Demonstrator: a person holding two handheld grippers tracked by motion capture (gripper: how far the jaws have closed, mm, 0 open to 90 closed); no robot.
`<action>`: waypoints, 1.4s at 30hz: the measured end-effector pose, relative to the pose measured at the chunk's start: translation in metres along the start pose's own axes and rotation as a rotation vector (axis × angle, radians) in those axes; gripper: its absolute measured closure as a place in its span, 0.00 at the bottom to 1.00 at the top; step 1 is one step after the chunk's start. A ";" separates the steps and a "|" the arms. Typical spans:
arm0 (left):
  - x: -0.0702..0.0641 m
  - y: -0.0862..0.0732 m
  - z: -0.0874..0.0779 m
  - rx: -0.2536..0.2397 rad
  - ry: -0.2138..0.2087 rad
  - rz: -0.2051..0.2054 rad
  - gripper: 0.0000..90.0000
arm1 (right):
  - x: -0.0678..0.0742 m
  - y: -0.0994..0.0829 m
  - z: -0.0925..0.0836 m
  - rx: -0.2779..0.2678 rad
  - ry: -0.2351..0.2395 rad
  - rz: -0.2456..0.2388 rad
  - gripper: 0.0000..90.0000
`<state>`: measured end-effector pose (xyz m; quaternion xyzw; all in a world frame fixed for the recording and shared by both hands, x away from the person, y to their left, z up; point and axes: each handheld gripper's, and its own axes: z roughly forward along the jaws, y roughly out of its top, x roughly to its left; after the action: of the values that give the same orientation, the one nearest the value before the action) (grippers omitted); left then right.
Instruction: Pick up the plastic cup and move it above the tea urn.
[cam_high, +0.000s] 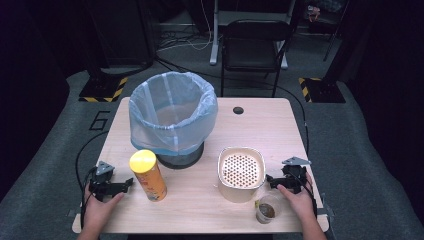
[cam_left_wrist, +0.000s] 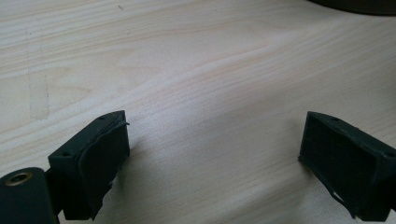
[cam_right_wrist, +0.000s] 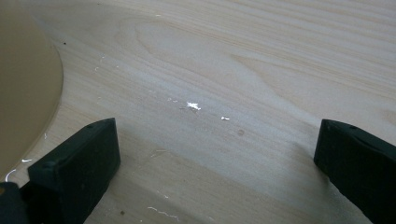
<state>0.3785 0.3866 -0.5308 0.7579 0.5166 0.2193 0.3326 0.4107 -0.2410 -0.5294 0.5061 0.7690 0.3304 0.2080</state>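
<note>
Both the left hand-held gripper (cam_high: 129, 184) and the right hand-held gripper (cam_high: 270, 180) are rested spread, nothing pinched, on the pale wooden surface (cam_high: 270, 125); a dark room with a black chair (cam_high: 252, 42) is seen behind.

the bin liner (cam_high: 172, 112) hides the bin's (cam_high: 184, 159) upper body.

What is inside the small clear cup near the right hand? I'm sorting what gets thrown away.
The clear cup holds something dark brown at its bottom; whether liquid or solid is too small to tell. It stands uncovered on the table, beside the beige container.
</note>
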 end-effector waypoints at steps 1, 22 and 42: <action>0.000 0.000 0.000 -0.002 -0.003 -0.002 0.09 | 0.000 0.000 0.000 0.000 0.000 0.001 0.00; -0.007 -0.002 0.000 -0.019 0.036 -0.051 0.09 | 0.000 0.000 0.000 0.001 0.000 -0.007 0.00; -0.008 -0.003 -0.003 -0.003 0.044 -0.050 0.10 | -0.001 0.003 -0.027 -0.039 0.044 0.064 0.37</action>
<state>0.3711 0.3807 -0.5310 0.7392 0.5423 0.2284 0.3275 0.3956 -0.2487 -0.5088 0.5190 0.7501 0.3629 0.1903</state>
